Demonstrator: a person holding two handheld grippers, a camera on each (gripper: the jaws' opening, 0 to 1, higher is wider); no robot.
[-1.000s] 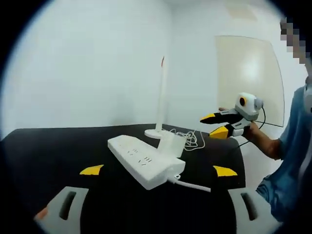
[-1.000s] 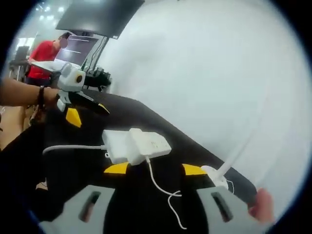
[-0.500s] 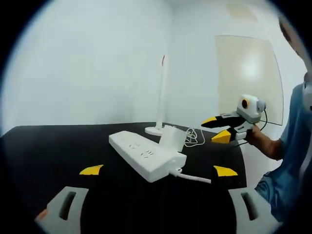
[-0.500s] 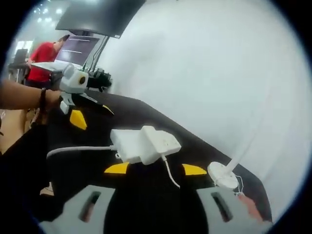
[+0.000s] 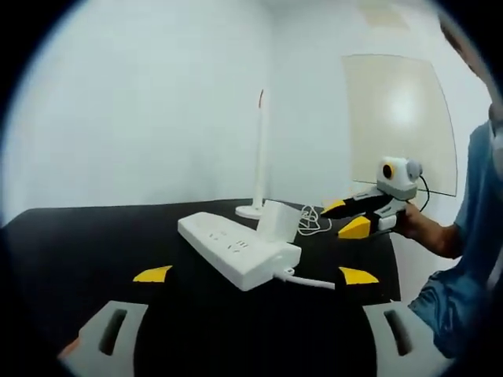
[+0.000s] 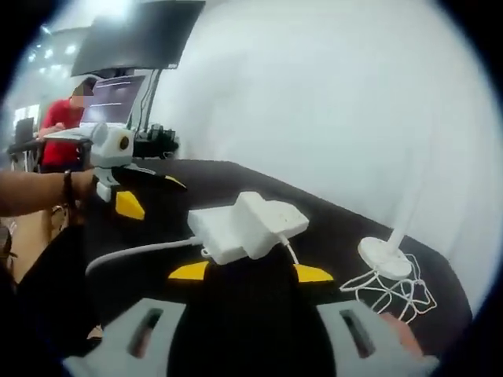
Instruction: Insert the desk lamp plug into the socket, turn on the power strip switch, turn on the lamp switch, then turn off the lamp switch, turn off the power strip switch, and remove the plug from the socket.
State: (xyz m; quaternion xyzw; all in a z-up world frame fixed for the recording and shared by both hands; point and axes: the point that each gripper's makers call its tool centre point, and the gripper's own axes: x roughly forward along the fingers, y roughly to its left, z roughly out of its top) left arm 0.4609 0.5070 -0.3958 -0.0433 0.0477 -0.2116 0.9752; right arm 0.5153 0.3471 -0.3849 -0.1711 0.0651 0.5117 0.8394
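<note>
Both grippers, left gripper and right gripper, hang with jaws spread wide and empty. Ahead of each lies the power strip with the plug seated in it; beyond stands the desk lamp.

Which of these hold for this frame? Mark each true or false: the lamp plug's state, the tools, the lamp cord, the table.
1. The white plug adapter sits in the power strip. True.
2. The right tool is clamped on the plug. False: it hangs in the air beside the strip, touching nothing.
3. The lamp cord lies in a loose tangle by the lamp base. True.
4. The desk lamp has fallen over. False: its stem stands upright on its base.
5. The left tool grips the strip's cable. False: it is held clear of the cable.
</note>
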